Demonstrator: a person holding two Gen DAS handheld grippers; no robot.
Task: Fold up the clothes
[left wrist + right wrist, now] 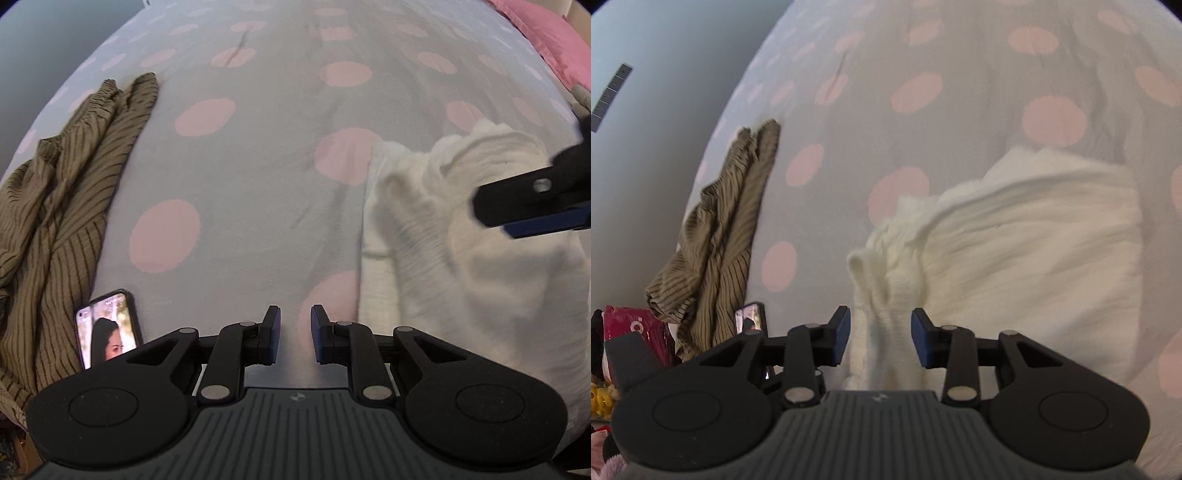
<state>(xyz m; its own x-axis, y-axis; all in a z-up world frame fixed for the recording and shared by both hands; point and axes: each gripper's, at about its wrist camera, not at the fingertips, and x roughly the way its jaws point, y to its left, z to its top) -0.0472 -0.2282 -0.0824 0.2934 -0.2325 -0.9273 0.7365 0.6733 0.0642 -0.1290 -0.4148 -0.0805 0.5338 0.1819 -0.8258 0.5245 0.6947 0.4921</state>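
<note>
Lying on the dotted grey bed sheet (pixel 258 177), the cream ribbed knit garment (pixel 1015 251) bunches between the right gripper (pixel 880 332)'s parted fingers, ungripped. Left gripper (pixel 295 334) hangs slightly open, empty. Closing now may catch several layers and skew the fold.

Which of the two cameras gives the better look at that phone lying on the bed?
The left wrist view: the phone shows its lit screen beside the olive striped garment. In the right wrist view it is a small sliver, partly hidden behind the gripper.
</note>
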